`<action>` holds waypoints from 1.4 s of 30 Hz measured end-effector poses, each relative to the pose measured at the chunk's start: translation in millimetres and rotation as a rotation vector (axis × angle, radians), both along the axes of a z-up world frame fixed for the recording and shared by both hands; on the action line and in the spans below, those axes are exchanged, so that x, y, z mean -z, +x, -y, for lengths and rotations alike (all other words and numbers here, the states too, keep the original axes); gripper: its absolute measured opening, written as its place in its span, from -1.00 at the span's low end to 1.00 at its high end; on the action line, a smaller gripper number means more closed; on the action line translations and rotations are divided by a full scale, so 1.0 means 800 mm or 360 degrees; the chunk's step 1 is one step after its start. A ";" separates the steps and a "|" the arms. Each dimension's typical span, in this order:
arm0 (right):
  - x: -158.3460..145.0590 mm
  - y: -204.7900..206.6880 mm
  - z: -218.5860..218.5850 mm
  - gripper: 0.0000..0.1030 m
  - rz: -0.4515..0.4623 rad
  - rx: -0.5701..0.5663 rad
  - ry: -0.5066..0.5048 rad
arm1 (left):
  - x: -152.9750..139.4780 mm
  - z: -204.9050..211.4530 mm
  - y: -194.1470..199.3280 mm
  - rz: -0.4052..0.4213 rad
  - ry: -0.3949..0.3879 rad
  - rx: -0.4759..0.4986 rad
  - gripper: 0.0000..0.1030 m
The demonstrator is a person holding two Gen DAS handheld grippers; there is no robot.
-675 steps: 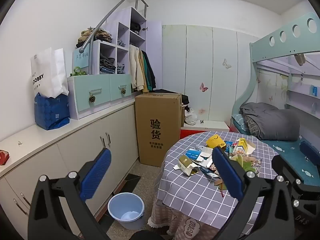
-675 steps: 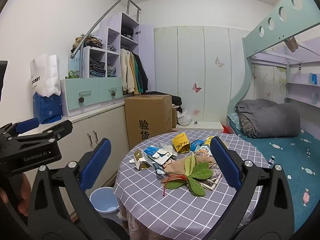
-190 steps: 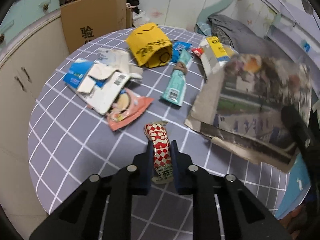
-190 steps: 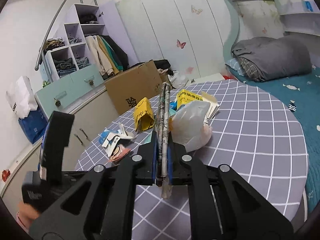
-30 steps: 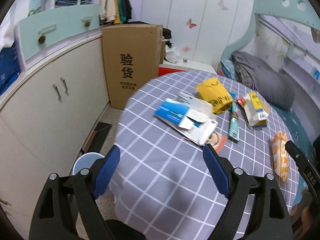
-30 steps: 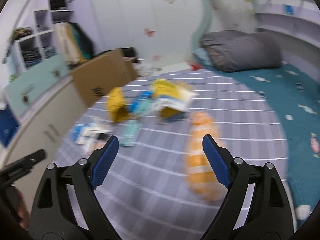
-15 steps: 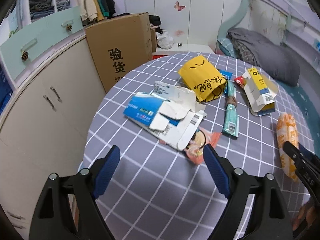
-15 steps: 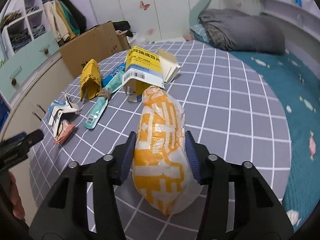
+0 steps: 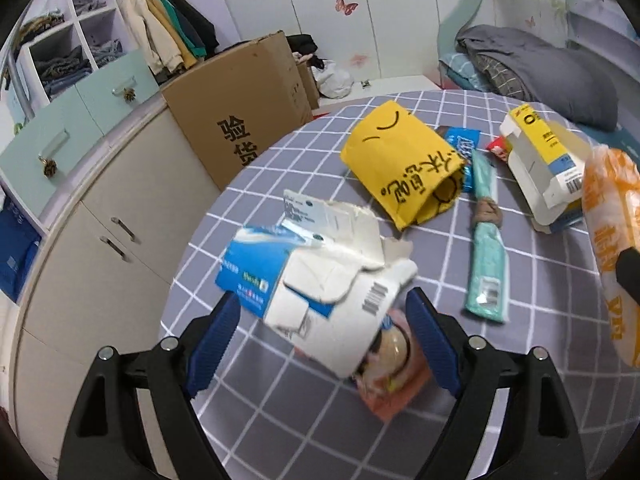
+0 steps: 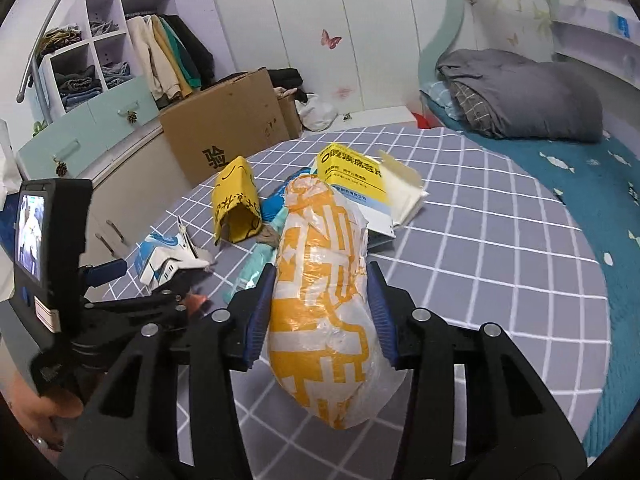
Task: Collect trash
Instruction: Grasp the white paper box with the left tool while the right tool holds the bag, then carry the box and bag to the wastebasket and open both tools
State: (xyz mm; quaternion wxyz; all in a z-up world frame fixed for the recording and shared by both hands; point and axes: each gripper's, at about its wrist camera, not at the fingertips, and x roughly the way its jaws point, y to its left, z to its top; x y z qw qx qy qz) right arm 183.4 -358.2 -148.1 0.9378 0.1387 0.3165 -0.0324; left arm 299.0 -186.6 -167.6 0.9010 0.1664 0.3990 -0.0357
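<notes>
Left wrist view: left gripper (image 9: 322,332) stands wide, its blue pads either side of a torn white-and-blue cardboard packet (image 9: 316,280) at lower centre, not pressing it. Beneath the packet, an orange snack wrapper (image 9: 394,384). Yellow folded paper bag (image 9: 404,168) upper centre; teal tube wrapper (image 9: 486,240) right of it; white-and-yellow carton (image 9: 542,168) upper right. All lie on the grey checked tablecloth (image 9: 280,400).

Right wrist view: right gripper (image 10: 320,312) is clamped narrow on a plump orange-and-white plastic bag (image 10: 324,300), centre frame. Brown cardboard box (image 10: 224,136) upper left, beyond the table.
</notes>
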 end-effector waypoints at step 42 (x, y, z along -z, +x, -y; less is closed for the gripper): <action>-0.041 0.022 -0.296 -0.12 0.0032 -0.0665 -0.0121 | -0.055 -0.322 -0.093 0.0224 -0.0819 -0.0379 -0.97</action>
